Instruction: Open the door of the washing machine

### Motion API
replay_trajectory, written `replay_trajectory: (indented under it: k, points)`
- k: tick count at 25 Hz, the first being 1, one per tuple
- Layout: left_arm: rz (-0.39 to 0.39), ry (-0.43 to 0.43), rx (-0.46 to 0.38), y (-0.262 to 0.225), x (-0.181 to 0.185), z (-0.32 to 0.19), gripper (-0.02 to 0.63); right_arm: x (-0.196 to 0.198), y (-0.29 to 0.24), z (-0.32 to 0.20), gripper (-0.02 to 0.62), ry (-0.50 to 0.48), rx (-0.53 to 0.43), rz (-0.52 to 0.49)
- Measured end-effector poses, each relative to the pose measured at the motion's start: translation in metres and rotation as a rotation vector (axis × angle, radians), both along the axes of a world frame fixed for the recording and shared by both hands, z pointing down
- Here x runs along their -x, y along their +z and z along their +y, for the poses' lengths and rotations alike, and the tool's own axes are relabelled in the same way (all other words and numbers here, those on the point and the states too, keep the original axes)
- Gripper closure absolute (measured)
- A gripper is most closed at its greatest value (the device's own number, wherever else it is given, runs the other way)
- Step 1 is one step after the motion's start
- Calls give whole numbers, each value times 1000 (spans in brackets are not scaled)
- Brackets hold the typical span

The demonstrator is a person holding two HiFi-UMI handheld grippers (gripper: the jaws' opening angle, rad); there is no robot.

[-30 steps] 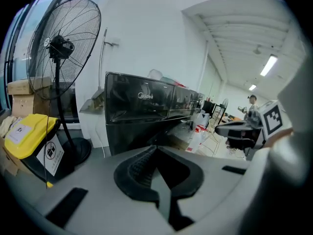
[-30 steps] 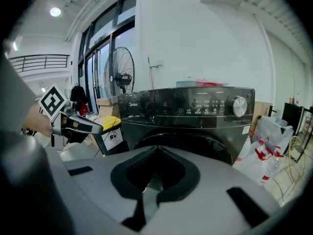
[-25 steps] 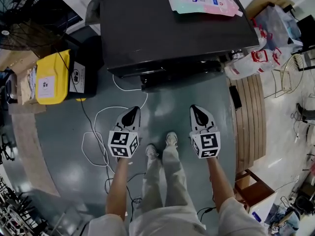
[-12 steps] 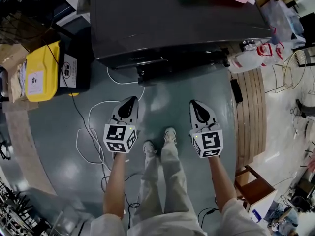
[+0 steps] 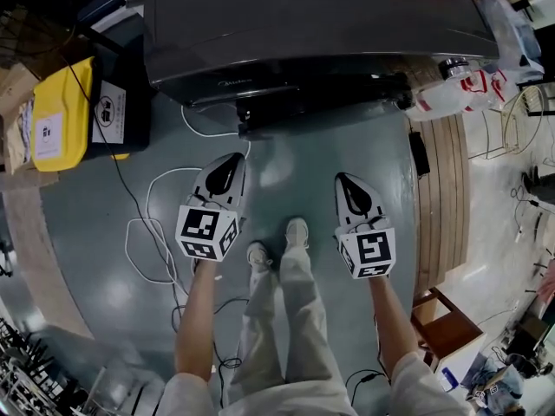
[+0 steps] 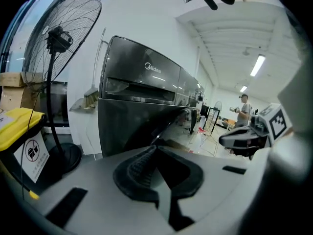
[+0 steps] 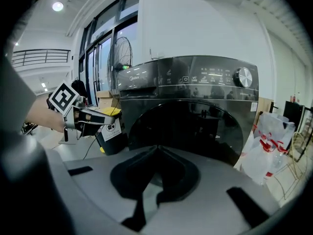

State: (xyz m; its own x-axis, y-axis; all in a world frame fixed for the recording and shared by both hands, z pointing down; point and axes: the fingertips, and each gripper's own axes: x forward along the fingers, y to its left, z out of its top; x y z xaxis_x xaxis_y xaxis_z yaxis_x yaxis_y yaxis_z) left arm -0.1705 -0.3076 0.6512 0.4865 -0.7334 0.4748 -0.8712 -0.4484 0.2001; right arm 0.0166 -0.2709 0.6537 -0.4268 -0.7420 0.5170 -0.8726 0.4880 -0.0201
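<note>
washing machine [image 5: 312,24]: dark grey casing, smooth, semi-gloss, looks like painted metal
door [image 7: 195,131]: black, glassy, high gloss, mirrors the room
floor [image 5: 295,167]: grey-green, smooth, shiny coating with soft reflections
bin lid [image 5: 56,115], left of frame: yellow plastic, smooth
left hand-held gripper [image 5: 237,158]: matt pale plastic shell, ribbed black rubbery pads
right hand-held gripper [image 5: 341,178]: same matt shell, black pads
slatted platform [image 5: 442,198], right of frame: bare wood
bags [image 7: 266,141]: thin, crinkled, translucent plastic
trousers [image 5: 277,336]: pale matt cloth

Washing machine [image 5: 312,24] cut off at top edge; door [image 7: 195,126] bottom behind right claw [image 7: 157,148].
</note>
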Motion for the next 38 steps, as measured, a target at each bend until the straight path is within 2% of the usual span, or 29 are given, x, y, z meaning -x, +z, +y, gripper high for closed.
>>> replay_trajectory:
  k: [10,11,13,17,22,26,33,38]
  points:
    - [10,72,-30,6,-13,-1,595,5,11,1,597,-5,-1,0]
    - [12,83,-33,5,-14,-2,581,6,11,0,597,-6,-2,-1]
    - [24,108,-31,6,-19,-2,478,6,12,0,597,-6,-1,-1]
    - [13,127,-36,9,-25,-6,403,5,16,2,597,-7,5,2]
    - [-51,174,-49,21,-34,-21,356,-1,21,5,597,-7,15,10]
    - [-105,201,-62,34,-37,-38,343,-7,24,6,597,-4,20,13]
    - [-230,287,-73,61,-43,-53,342,-16,35,7,597,-5,35,20]
    - [-268,308,-56,79,-37,-58,344,-13,37,6,597,-18,36,19]
